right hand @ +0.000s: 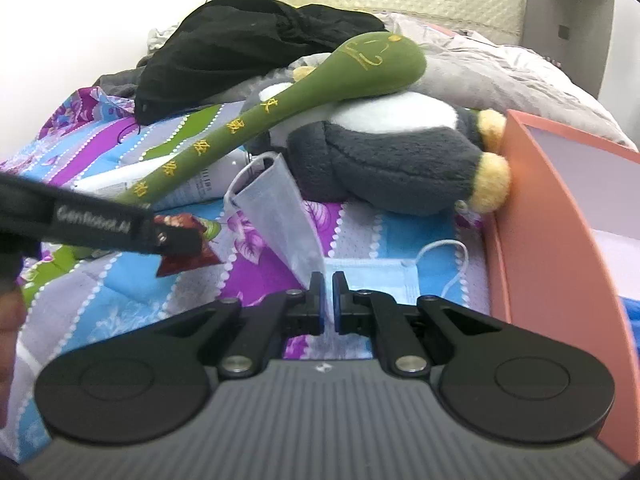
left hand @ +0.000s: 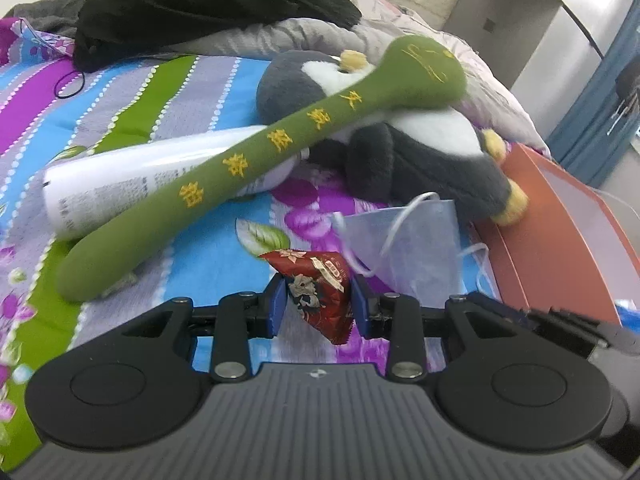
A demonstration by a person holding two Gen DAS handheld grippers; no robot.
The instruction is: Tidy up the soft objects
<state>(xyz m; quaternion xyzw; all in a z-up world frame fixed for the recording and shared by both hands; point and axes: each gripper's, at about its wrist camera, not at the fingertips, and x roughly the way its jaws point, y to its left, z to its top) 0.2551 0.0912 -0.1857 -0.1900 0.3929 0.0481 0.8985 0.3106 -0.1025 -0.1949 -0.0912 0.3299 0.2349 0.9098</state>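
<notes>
Left gripper [left hand: 319,305] is clamping its fingers on a crinkly red snack packet [left hand: 320,292], light and slippery, mid-bed [left hand: 120,80]. Right gripper [right hand: 328,303] is pinching a limp face mask [right hand: 280,204] by its edge, dangling beside the orange box [right hand: 560,240].
</notes>
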